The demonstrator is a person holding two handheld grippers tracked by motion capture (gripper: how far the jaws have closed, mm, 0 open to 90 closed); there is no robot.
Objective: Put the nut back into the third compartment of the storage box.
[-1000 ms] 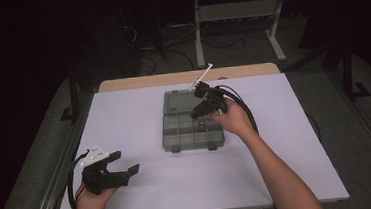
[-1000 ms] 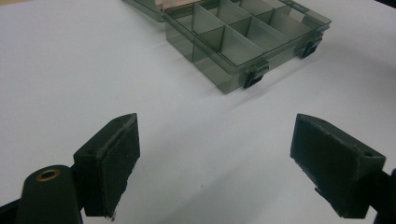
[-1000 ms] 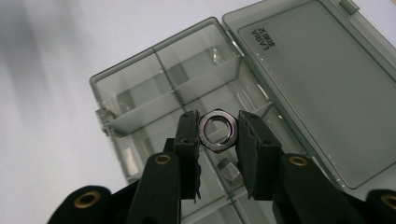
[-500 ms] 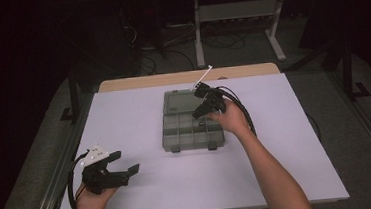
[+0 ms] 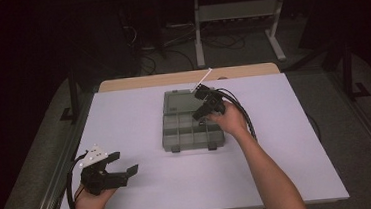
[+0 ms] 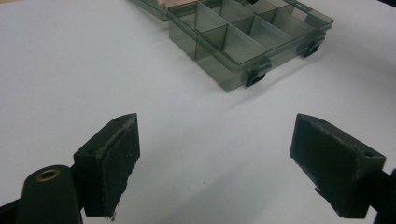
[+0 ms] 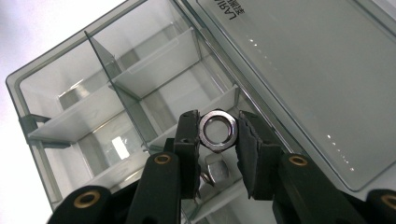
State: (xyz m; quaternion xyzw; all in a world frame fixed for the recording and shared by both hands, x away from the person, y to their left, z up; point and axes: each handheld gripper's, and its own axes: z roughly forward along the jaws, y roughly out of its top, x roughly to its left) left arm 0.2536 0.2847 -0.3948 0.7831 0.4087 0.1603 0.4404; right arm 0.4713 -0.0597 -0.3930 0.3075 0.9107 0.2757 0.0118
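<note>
High view: smoked clear-plastic compartment organiser box, lid folded open toward far edge, is sitting mid-table on white tabletop. Right gripper is hanging over box's right-hand compartments, tips pointing down into them; right hand is thus the nearer one by far. Left gripper is resting near the front-left corner of table, well apart from box, jaws aimed toward it.

Left gripper view: jaws are standing wide apart w/ nothing between them, pads off everything; only bare white top under them. Box is lying ahead and to the right, its two dark latches facing this gripper. Compartments seen here are looking empty.

Right gripper view: right gripper is clenching a small silver hex steel nut, pads pressing on two opposite sides, bore facing the camera. Nut is hanging above a box compartment next to the hinge line; clear lid is lying flat to the right. Directly below the held nut, a second silver nut is lying on that compartment's floor, part hidden by left jaw. Key relation: target compartment is straight below the tips, so coming move looks like a short lowering, then releasing.
</note>
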